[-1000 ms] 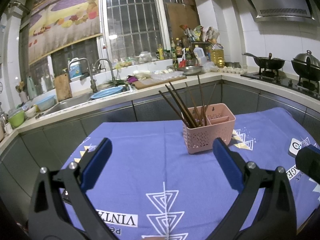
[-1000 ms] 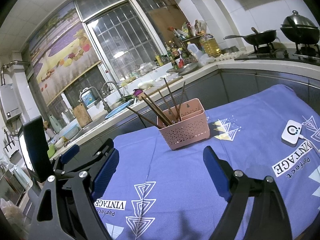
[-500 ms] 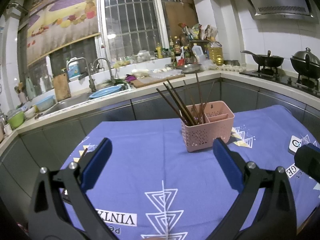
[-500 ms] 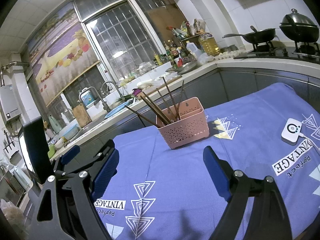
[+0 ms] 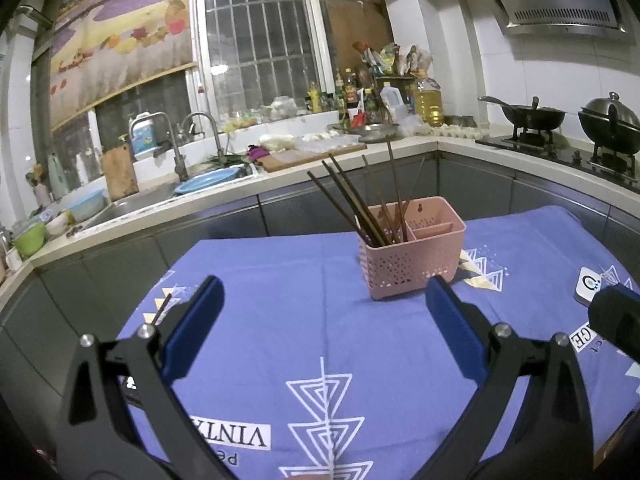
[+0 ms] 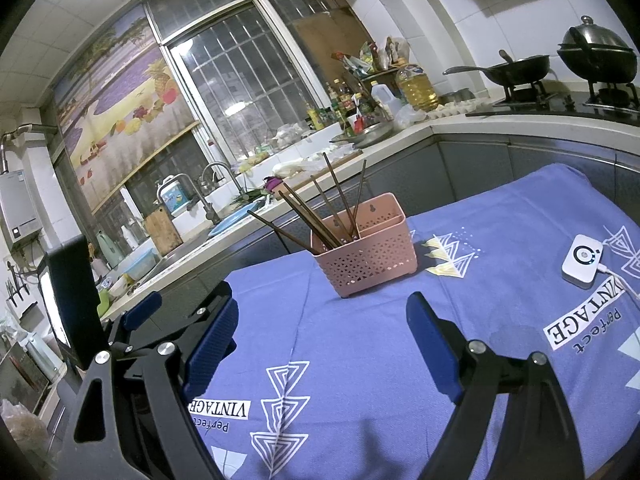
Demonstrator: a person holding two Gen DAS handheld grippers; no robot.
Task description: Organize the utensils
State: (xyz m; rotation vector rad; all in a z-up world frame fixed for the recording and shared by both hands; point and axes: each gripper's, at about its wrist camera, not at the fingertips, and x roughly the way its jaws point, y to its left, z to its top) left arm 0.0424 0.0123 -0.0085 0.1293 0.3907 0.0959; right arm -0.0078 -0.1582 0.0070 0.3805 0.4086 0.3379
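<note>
Two grippers: we hold both low in the frame, jaws spread wide, nothing between the blue pads.
Left gripper (image 5: 324, 304): its black arms fill the bottom of the left wrist view, above the cloth; a single dark chopstick (image 5: 162, 309) lies on the cloth just beside its left finger.
Right gripper (image 6: 320, 320): we see its jaws equally wide at the bottom of the right wrist view, empty; the left gripper's blue tips show at lower left there.
Cloth: a blue-violet tablecloth with white triangle prints and the word VINTAGE (image 5: 280, 320) covers the table.
White device: a small white box with a round mark and a cable (image 6: 582, 261) lies on the cloth at the right edge, well apart from the basket.
Basket: a pink perforated plastic utensil basket (image 5: 412, 264) stands upright on the cloth, centre frame, beyond both grippers.
Chopsticks: several dark brown chopsticks (image 5: 356, 204) lean up and left out of its left compartment; the right compartments look empty to us.
Far counter: a steel sink (image 5: 132, 204) at left, a black wok (image 5: 524, 114) on the stove at upper right.
</note>
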